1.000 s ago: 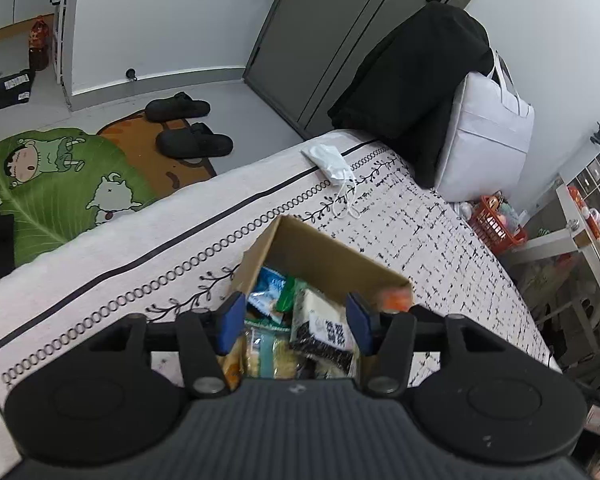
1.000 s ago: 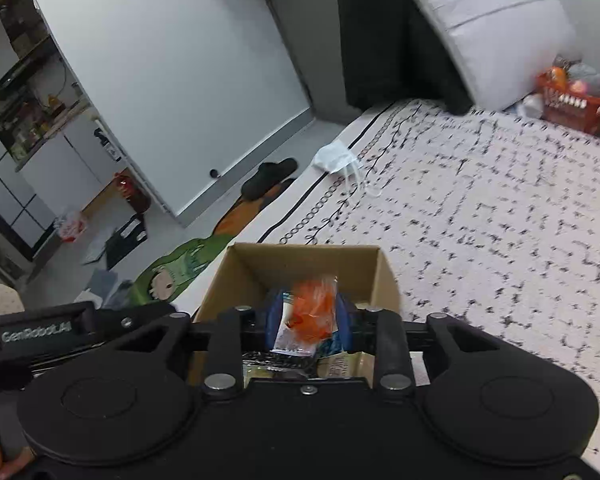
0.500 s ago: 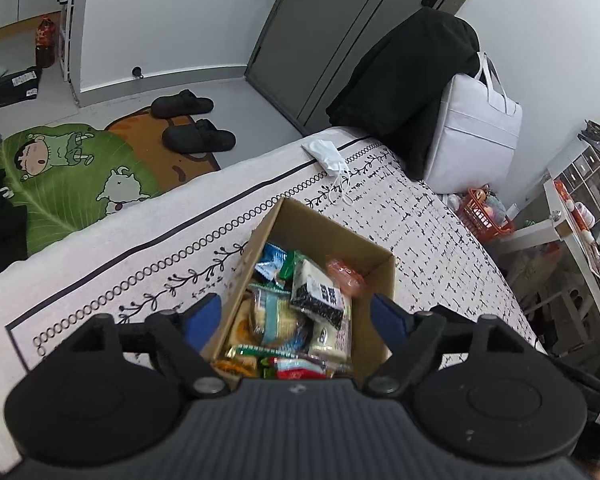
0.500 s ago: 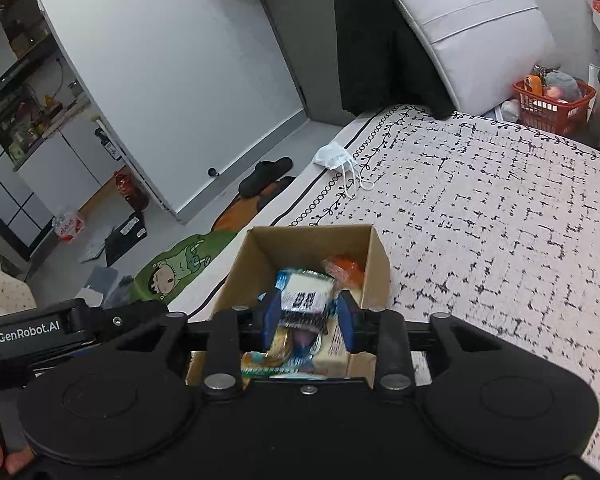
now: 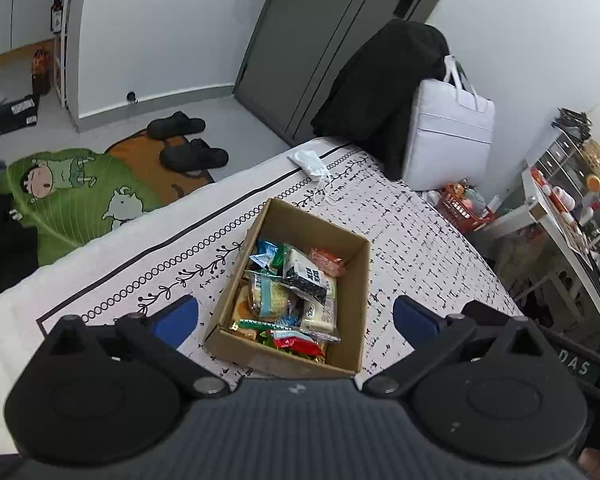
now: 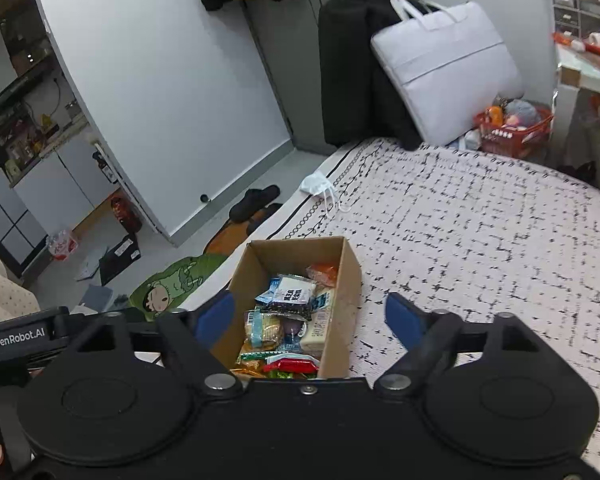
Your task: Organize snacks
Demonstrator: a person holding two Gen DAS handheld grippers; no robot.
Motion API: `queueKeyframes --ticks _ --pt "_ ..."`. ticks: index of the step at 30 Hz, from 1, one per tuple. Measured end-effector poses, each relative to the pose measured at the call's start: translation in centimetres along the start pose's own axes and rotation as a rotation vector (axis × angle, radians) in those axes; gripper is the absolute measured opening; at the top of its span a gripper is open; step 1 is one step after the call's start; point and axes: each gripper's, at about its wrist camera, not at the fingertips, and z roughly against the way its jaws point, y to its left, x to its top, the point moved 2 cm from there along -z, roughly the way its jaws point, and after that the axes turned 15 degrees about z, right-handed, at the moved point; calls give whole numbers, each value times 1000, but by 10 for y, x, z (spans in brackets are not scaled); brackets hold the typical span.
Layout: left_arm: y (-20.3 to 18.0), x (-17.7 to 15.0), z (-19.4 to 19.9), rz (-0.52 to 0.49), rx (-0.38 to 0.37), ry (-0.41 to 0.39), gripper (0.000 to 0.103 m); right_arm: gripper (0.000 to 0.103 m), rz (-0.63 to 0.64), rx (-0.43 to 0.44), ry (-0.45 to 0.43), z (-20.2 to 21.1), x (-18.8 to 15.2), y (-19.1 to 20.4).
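Observation:
A brown cardboard box (image 5: 358, 280) (image 6: 350, 276) sits on the patterned bedspread (image 5: 412, 248), filled with several snack packets. On top lie a black-and-white packet (image 5: 306, 276) (image 6: 294, 294) and an orange packet (image 5: 327, 261) (image 6: 323, 272) at the far end. My left gripper (image 5: 296, 316) hangs above and short of the box, its jaws opening wide with nothing between the blue pads. My right gripper (image 6: 310, 316) also hovers over the box's near end, jaws opening and empty.
A white face mask (image 5: 310, 160) lies near the bed's edge. A white bag (image 5: 448, 128) and black garment (image 5: 380, 92) lean at the bed's far end. Black slippers (image 5: 188, 148) and a cartoon mat (image 5: 72, 192) are on the floor; an orange basket (image 6: 512, 128) stands beside the bed.
Both grippers rose and drew back from the box while opening. The right one let go of the orange packet and the left one the black-and-white packet; both now lie in the box.

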Motion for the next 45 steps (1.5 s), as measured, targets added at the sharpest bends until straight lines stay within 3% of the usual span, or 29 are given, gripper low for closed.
queueKeyframes --ticks 4,8,28,45 --pt "-4 -8 19 -16 -11 -14 103 98 -2 -4 -21 20 -4 0" --pt "-10 -17 37 -38 -28 -34 103 101 -6 -11 -40 39 -9 -1" --pt "-24 -66 106 -116 -75 -94 103 103 7 -50 -134 129 -46 -6" --pt "-24 -112 142 -227 -92 -98 103 103 63 -107 -130 176 -88 4"
